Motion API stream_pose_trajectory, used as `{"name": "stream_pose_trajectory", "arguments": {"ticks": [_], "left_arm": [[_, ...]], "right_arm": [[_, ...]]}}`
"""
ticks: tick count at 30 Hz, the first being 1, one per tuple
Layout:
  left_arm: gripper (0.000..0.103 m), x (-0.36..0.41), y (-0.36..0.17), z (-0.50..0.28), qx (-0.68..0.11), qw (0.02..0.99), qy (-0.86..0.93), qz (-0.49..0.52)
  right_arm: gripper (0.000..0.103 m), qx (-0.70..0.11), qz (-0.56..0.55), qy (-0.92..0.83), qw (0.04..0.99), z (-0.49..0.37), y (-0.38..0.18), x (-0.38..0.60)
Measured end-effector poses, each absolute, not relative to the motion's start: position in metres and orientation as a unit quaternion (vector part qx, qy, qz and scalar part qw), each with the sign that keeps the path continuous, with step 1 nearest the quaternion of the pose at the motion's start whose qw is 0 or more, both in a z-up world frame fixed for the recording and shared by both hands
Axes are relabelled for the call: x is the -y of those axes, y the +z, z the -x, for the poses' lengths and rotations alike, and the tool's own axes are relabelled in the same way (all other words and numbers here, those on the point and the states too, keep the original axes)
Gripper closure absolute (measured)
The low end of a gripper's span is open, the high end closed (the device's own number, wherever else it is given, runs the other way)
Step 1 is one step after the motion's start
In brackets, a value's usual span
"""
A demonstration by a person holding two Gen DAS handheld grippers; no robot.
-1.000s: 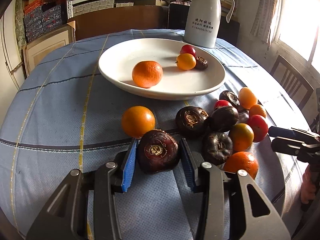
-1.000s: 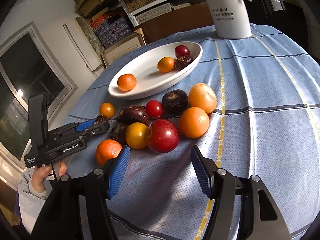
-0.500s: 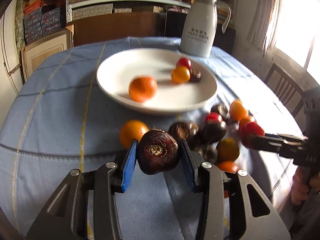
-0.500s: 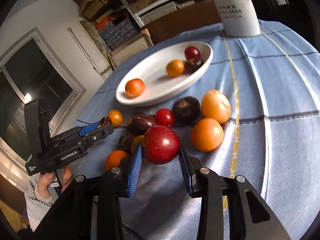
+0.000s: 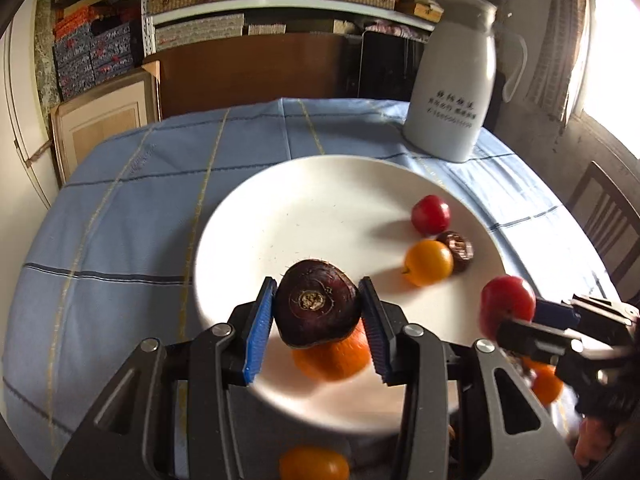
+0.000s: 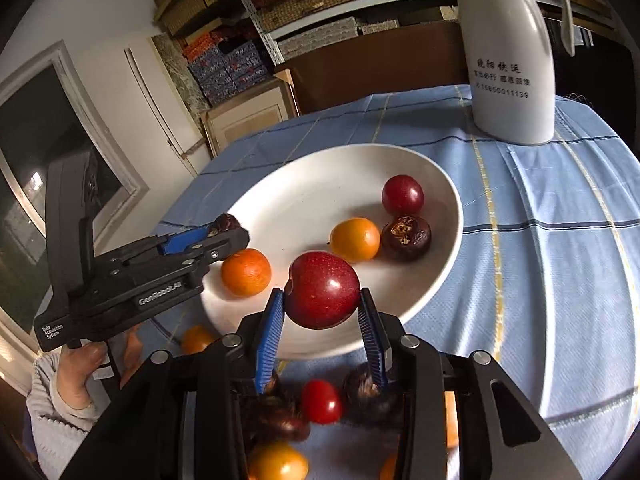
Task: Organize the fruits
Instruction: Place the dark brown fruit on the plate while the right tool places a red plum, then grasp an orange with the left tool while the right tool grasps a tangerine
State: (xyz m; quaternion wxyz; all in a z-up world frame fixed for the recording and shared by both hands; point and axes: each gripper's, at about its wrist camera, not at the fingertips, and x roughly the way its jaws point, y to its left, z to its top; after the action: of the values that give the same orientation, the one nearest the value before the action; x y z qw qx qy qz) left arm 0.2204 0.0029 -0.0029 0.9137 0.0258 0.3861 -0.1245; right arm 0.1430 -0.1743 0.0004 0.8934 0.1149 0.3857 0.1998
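Carrying two fruits to the white plate (image 5: 240, 216) at once. Left tool (image 5: 316, 312) pinches a dark water chestnut (image 5: 316, 306) above the plate's near rim, over a mandarin (image 5: 336, 356). Right tool (image 6: 322, 306) pinches a red plum (image 6: 322, 288) over the plate's near edge. To do well: lower each fruit to a bare patch of plate, away from the three already there, then spread the tool slowly so nothing rolls. Versus 1.0 s ago: the chestnut sat gripped on the table (image 5: 120, 208), and the right tool was spread and empty before the plum.
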Motion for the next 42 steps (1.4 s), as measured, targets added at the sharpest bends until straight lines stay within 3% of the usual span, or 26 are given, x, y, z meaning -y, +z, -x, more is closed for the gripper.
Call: {"name": "stream_pose_trajectory", "arguments": {"ticks": [1,3,13,16,32,42], "left_arm": [[0.059,-0.005,-0.008,-0.223,-0.391,0.912,-0.122,-0.024],[0.042,-0.013,-0.009,-0.221,-0.389,0.913,-0.122,-0.013],[0.04,-0.026,0.01,-0.19,-0.355,0.928,-0.107,-0.022],[0.029,-0.027,0.008,-0.173,-0.351,0.931,-0.101,-0.029],[0.027,-0.034,-0.028,-0.119,-0.382,0.919,-0.088,-0.045],[0.021,-0.034,-0.034,-0.122,-0.39,0.916,-0.086,-0.04]], "right_arm": [[0.06,-0.383,-0.112,0.198,0.895,-0.143,-0.001,0.174],[0.053,-0.378,-0.114,0.196,0.898,-0.139,0.001,0.177],[0.045,-0.349,-0.14,0.189,0.907,-0.121,0.009,0.199],[0.045,-0.345,-0.15,0.184,0.908,-0.119,0.01,0.204],[0.043,-0.338,-0.182,0.164,0.909,-0.093,-0.001,0.225],[0.034,-0.353,-0.157,0.159,0.908,-0.053,-0.02,0.222]]}}
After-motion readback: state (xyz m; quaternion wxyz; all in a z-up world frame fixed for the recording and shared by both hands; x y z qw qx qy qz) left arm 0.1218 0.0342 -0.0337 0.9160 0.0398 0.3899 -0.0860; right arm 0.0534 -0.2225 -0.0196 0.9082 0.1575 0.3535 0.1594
